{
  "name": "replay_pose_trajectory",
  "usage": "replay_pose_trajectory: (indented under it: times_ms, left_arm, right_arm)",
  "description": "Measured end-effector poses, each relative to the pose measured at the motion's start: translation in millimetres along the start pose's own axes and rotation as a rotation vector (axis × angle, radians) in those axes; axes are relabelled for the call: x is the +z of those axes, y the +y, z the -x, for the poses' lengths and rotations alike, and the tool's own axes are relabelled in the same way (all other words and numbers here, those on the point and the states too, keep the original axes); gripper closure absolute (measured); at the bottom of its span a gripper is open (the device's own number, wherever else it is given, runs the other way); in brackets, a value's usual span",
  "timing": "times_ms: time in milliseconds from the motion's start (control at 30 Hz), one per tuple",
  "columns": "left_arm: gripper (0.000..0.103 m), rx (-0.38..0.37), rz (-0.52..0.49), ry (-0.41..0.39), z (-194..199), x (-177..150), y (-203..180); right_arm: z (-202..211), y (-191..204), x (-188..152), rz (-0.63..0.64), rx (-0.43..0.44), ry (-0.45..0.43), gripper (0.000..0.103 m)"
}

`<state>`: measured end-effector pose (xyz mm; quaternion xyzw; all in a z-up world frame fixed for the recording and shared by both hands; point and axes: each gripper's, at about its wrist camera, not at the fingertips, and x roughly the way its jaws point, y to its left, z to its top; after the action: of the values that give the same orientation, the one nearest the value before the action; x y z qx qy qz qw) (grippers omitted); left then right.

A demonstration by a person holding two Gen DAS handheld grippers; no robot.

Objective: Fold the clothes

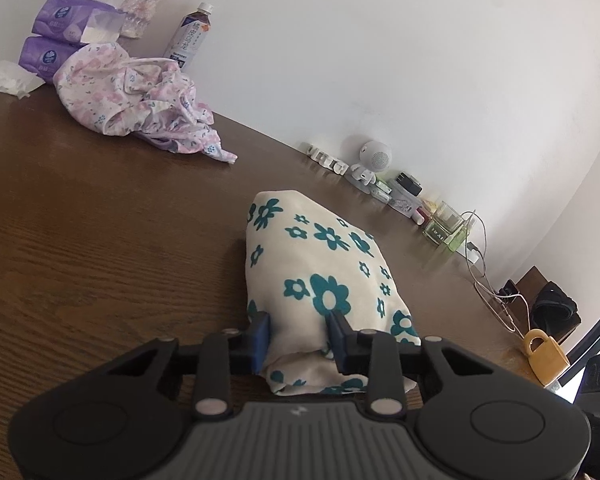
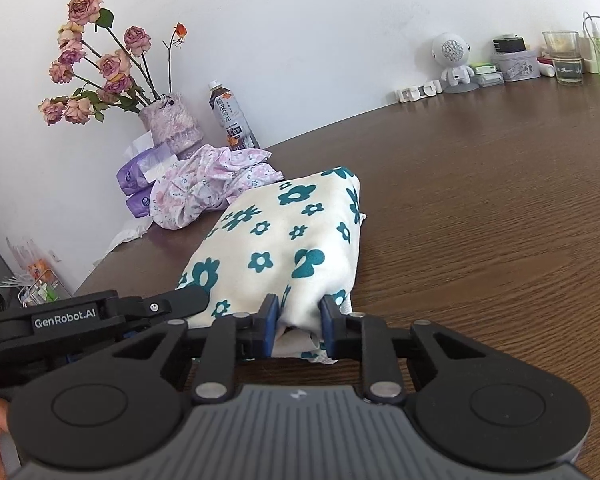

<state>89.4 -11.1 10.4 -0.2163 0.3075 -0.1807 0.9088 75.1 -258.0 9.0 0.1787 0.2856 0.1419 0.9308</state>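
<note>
Both of my grippers are clenched on the near edge of the cream garment with teal flowers [image 1: 320, 264]. The left gripper [image 1: 300, 326] pinches a thick bunch of layers between its blue pads, and the right gripper [image 2: 299, 312] does the same at the other near corner. The garment sits as a compact, puffy bundle on the brown tabletop [image 1: 100, 240], its far end resting on the wood.

From here I judge I'm either setting a folded bundle down or carrying it into another fold; the frames fit both. Either way, the thing to get right is keeping both pinches level and moving together, so the stacked layers don't shear or slide out of one side. The bundle bulges in the middle, so I'd keep gentle tension between the two grips.

A crumpled pink floral garment [image 2: 208, 188] lies well apart near the wall, beside the purple tissue packs [image 1: 60, 36] and the vase [image 2: 172, 124].

What I can't see: the underside of the bundle, how many layers each pad actually holds, and the near hem, which is blocked by my own gripper bodies.
</note>
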Motion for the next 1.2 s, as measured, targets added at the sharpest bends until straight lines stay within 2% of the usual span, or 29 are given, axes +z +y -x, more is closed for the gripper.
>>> replay_pose_trajectory:
  times_ms: [67,100,133,200,300,367,467,500,533,633,733,800,833,867,967,1067,1100,1133,1200]
  left_arm:
    - [0.068,0.002,-0.001,0.001,1.4,2.3,0.0]
    - [0.062,0.008,-0.003,-0.010,3.8,5.4,0.5]
    - [0.055,0.010,-0.009,-0.018,4.6,9.9,1.1]
    - [0.054,0.025,-0.014,-0.034,4.5,19.3,1.8]
    - [0.057,0.018,0.000,-0.028,-5.2,28.0,2.6]
    - [0.065,-0.018,0.023,-0.002,-14.6,26.7,4.1]
    - [0.069,-0.026,0.022,-0.010,-19.2,21.2,5.0]
    - [0.073,-0.027,0.024,-0.012,-19.3,19.7,4.7]
    - [0.075,-0.027,0.016,-0.014,-19.8,18.1,3.4]
    - [0.076,-0.027,0.008,-0.020,-20.2,17.3,3.5]
    - [0.069,-0.039,0.042,-0.011,-19.0,25.2,11.0]
    - [0.069,-0.036,0.048,-0.017,-18.3,33.3,14.5]
    - [0.069,-0.031,0.051,-0.024,-18.4,37.6,16.0]
    - [0.068,-0.021,0.056,-0.026,-20.4,42.0,16.8]
    - [0.068,-0.018,0.054,0.003,-33.0,50.8,15.0]
    - [0.071,-0.015,0.053,0.012,-42.8,50.1,14.9]
    - [0.074,-0.018,0.051,0.008,-43.1,48.4,14.9]
    - [0.076,-0.021,0.049,0.004,-43.3,46.6,15.0]
    - [0.079,-0.022,0.038,-0.006,-43.7,42.4,13.6]
  right_arm:
    - [-2.2,-1.8,3.5,-0.009,0.002,-0.001,0.081]
    - [-3.3,-2.6,5.3,-0.013,0.003,-0.001,0.076]
    - [-4.4,-3.5,7.1,-0.017,0.004,-0.001,0.068]
    - [-6.7,-5.3,10.6,-0.026,0.006,-0.002,0.053]
    - [-10.0,-7.9,15.9,-0.039,0.009,-0.003,0.053]
    - [-12.2,-9.7,19.5,-0.048,0.011,-0.004,0.053]
    - [-15.9,-11.2,23.8,-0.056,0.013,-0.003,0.054]
    - [-18.5,-8.4,22.0,-0.042,0.013,0.003,0.065]
    - [-21.0,-5.6,20.3,-0.029,0.013,0.009,0.071]
    - [-26.0,0.3,16.4,-0.006,0.010,0.019,0.074]
    - [-23.5,-5.0,18.3,-0.037,0.026,0.016,0.072]
    - [-19.1,-10.6,22.7,-0.057,0.044,0.003,0.065]
    - [-17.1,-13.1,26.0,-0.059,0.046,-0.010,0.056]
    - [-16.3,-15.5,30.6,-0.059,0.040,-0.023,0.054]
    - [-23.6,-19.3,44.9,-0.059,0.019,-0.032,0.053]
    - [-40.5,-20.2,52.9,-0.066,0.012,0.003,0.053]
    - [-45.6,-20.1,53.7,-0.068,0.012,0.013,0.055]
    - [-48.1,-19.4,51.4,-0.067,0.012,0.011,0.065]
    - [-53.0,-18.2,46.8,-0.064,0.012,0.008,0.073]
